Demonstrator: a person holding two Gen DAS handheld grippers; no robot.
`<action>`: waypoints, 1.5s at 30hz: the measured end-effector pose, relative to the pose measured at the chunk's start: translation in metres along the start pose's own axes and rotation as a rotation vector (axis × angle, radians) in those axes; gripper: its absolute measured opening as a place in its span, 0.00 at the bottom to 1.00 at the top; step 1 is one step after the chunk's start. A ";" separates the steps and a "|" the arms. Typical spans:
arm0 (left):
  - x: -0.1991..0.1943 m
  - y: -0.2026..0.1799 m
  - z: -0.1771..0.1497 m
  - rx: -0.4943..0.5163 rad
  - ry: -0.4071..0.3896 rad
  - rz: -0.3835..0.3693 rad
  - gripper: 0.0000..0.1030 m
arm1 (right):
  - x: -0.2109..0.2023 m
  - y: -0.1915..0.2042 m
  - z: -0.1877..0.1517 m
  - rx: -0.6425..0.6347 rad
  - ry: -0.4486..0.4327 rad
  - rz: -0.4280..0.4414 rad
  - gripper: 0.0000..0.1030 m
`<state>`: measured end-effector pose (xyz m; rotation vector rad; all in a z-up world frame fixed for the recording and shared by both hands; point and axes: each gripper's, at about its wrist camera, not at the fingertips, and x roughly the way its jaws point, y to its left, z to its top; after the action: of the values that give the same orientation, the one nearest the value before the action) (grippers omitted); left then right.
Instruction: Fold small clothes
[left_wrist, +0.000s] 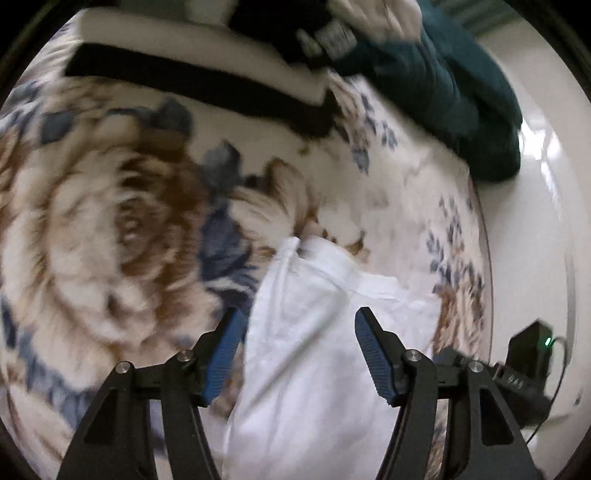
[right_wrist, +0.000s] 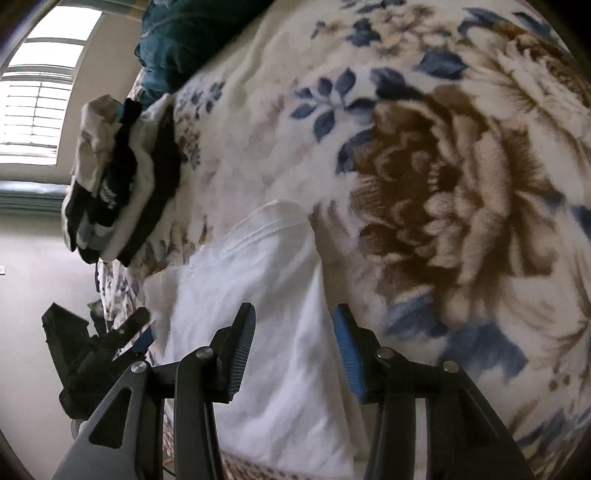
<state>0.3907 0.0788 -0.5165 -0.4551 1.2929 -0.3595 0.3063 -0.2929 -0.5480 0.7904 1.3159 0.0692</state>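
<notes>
**White garment between parted tongs**

White garment (left_wrist: 325, 354) lies on the floral blanket (left_wrist: 110, 206), near both tongs. Left gripper (left_wrist: 297, 356) and right gripper (right_wrist: 293, 349) stand apart, empty. Far off: folded clothes stack (right_wrist: 118, 177), teal cushion (left_wrist: 450, 92).

Floral blanket (left_wrist: 110, 206) covers the bed; window (right_wrist: 37, 103) beyond.

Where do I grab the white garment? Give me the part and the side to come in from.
Probably grip the white garment at its stitched hem, the firmest edge showing. It lies flat on the floral blanket, so come from above and pinch the edge where it lifts slightly. Both the left gripper and the right gripper hover open over the cloth, near ends toward you; each could take a corner.
</notes>
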 end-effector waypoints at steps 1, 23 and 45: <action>0.010 -0.002 0.004 0.027 0.012 0.029 0.59 | 0.006 0.000 0.003 0.001 0.002 -0.004 0.45; 0.005 0.068 -0.012 -0.210 0.082 -0.237 0.63 | 0.013 -0.030 0.006 0.065 0.124 0.125 0.55; -0.075 -0.015 -0.036 -0.141 -0.059 -0.231 0.13 | -0.014 0.032 -0.016 -0.107 0.202 0.302 0.11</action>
<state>0.3373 0.0991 -0.4538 -0.7327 1.2159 -0.4463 0.3004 -0.2675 -0.5193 0.9026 1.3602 0.4666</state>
